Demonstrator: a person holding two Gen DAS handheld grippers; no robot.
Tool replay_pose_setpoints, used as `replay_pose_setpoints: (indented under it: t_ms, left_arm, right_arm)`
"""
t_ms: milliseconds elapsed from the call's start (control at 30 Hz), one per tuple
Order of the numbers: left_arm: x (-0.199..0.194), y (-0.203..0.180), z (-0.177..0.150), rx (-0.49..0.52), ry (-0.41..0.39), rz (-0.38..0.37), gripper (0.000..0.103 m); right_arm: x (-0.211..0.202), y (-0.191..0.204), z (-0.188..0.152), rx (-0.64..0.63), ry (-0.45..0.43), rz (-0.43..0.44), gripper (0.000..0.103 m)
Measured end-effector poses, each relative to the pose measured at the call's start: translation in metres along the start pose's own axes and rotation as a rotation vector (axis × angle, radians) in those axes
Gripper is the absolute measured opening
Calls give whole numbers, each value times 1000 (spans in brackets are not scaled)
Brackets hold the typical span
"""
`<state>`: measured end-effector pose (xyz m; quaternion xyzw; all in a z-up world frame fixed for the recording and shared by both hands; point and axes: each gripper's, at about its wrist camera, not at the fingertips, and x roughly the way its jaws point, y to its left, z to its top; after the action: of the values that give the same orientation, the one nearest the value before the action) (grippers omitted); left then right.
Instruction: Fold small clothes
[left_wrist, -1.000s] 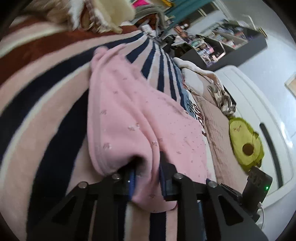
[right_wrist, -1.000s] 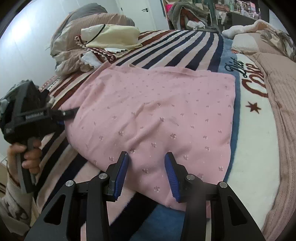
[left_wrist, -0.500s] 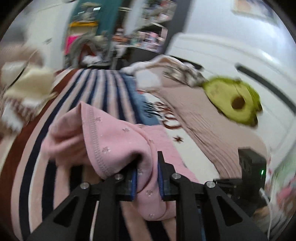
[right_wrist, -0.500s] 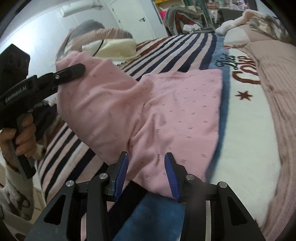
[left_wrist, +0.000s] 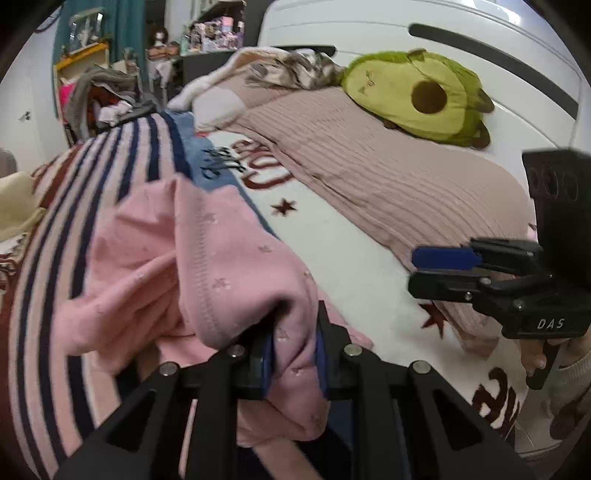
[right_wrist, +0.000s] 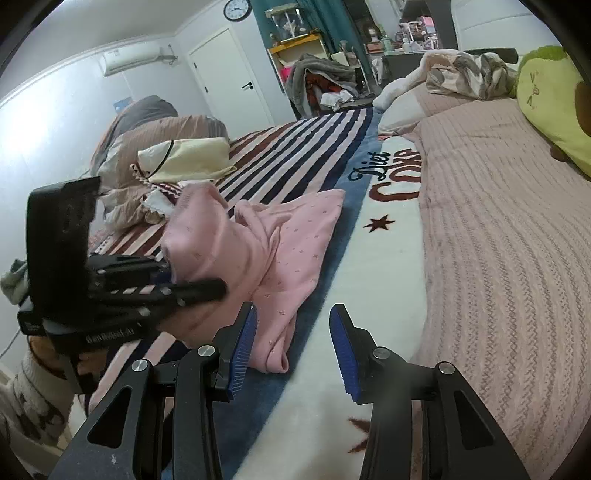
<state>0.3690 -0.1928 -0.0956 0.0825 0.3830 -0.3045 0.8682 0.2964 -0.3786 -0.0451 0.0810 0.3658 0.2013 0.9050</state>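
Observation:
A small pink dotted garment lies bunched on the striped blanket. My left gripper is shut on a fold of it and holds that part lifted. In the right wrist view the garment trails from the left gripper down onto the blanket. My right gripper is open and empty, just right of the garment's near edge, over the white part of the blanket. It also shows in the left wrist view, off to the right, apart from the cloth.
A ribbed pink bedspread covers the right side of the bed. A green avocado cushion lies by the white headboard. A heap of folded clothes sits at the far left, more laundry on a chair behind.
My left gripper has lifted the pinched pink cloth and carried it rightward, bunching the garment. My right gripper has drawn back to the right, off the garment, and stays open.

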Motion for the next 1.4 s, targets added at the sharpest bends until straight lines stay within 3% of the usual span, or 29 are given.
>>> replay_pose_setpoints:
  t_ms: [200,300,367,567,767,867,967,1067,1233,1400]
  left_arm:
    - [-58,45,-12,-43,-59,131,15]
    - [-80,76,-30,-71,-45,198,15]
    - [-86,93,-39,-105,-33,202,15]
    - [-85,132,-78,-213,7,192,15]
    - [-79,149,-105,-310,31,155,16]
    - [-87,144,-98,-304,-19,140,15]
    - [-94,118,-72,-204,-79,139,15]
    - [-88,82,-42,-100,-104,85,15]
    - [-37,23,-14,67,2,24,15]
    - [1,0,-14,85,86,-93,18]
  right_arm:
    - [23,12,3,-31,50,62,37]
    - [47,36,7,-76,84,117,24]
    - [67,55,14,-99,108,159,11]
    - [112,109,22,-211,176,220,10]
    - [144,131,9,-274,279,180,10]
    - [151,137,4,-299,297,153,11]
    - [151,137,5,-297,298,152,12]
    - [149,127,3,-238,294,186,12]
    - [113,84,-10,-97,284,211,9]
    - [47,32,-23,-44,197,18,15]
